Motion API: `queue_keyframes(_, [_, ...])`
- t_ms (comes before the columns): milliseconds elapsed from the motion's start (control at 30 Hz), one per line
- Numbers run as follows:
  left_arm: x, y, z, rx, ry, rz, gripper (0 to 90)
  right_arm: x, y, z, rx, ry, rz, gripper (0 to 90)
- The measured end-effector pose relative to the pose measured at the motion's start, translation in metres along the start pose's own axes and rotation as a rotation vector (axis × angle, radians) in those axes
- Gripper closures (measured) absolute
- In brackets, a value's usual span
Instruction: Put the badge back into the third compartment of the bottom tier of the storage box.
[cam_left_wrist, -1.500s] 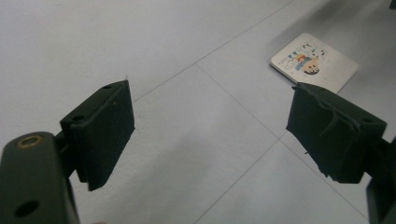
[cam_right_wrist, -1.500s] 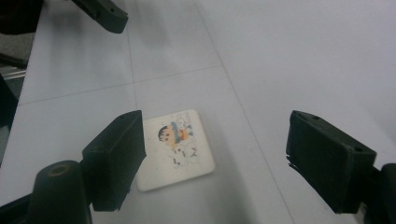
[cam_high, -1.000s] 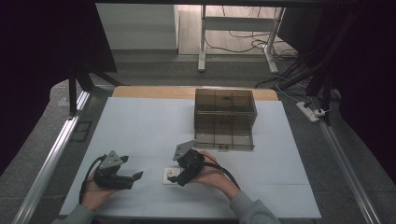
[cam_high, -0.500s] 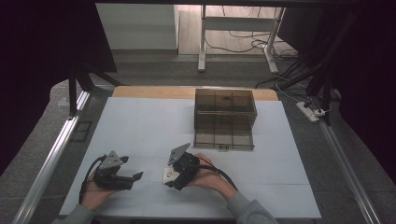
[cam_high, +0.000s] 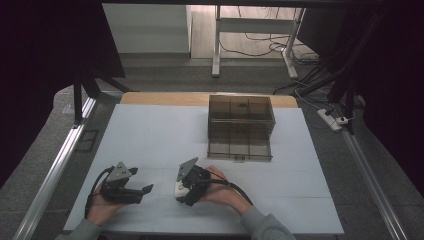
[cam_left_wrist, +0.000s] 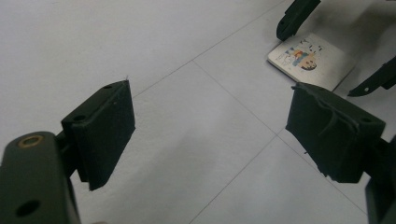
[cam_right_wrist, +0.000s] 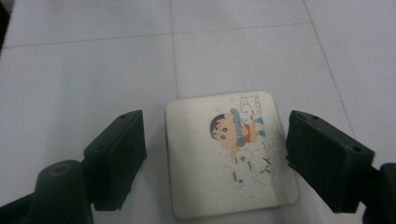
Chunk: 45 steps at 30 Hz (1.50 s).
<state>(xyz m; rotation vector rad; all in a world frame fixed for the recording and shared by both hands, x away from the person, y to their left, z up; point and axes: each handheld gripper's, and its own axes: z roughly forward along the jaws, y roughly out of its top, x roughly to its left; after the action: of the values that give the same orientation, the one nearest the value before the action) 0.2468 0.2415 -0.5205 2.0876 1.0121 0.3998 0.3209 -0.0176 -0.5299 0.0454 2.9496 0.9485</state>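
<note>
The right tool (cam_right_wrist: 215, 158) straddles a flat, square, white card with rounded corners and a cartoon print (cam_right_wrist: 231, 154), low in the right gripper view. Its jaws have just been closing, yet the pads stand clear of the card's edges, so the pick-up is not yet made. The left tool (cam_left_wrist: 210, 135) rests spread and empty. Upper centre of the high view, the smoky clear plastic compartment box (cam_high: 241, 127) looks empty, as far as I can tell.
</note>
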Motion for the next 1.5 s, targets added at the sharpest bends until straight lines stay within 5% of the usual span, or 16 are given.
queue_keyframes(200, [0.0, 0.0, 0.0, 0.0, -0.001, 0.002, 15.4, -0.002, -0.001, -0.001, -0.009, 0.006, 0.007, 32.3])
queue_keyframes(633, [0.001, -0.001, -0.001, -0.005, 0.001, 0.0, 15.5, -0.003, -0.001, -0.005, -0.004, -0.018, -0.005, 32.8])
queue_keyframes(900, [0.001, -0.001, -0.002, -0.005, 0.002, -0.003, 15.4, -0.007, 0.0, -0.019, -0.079, -0.043, 0.009, 33.2])
queue_keyframes(1500, [0.002, -0.001, -0.002, -0.008, 0.001, -0.006, 15.5, -0.01, 0.002, -0.04, -0.146, -0.071, 0.032, 33.2])
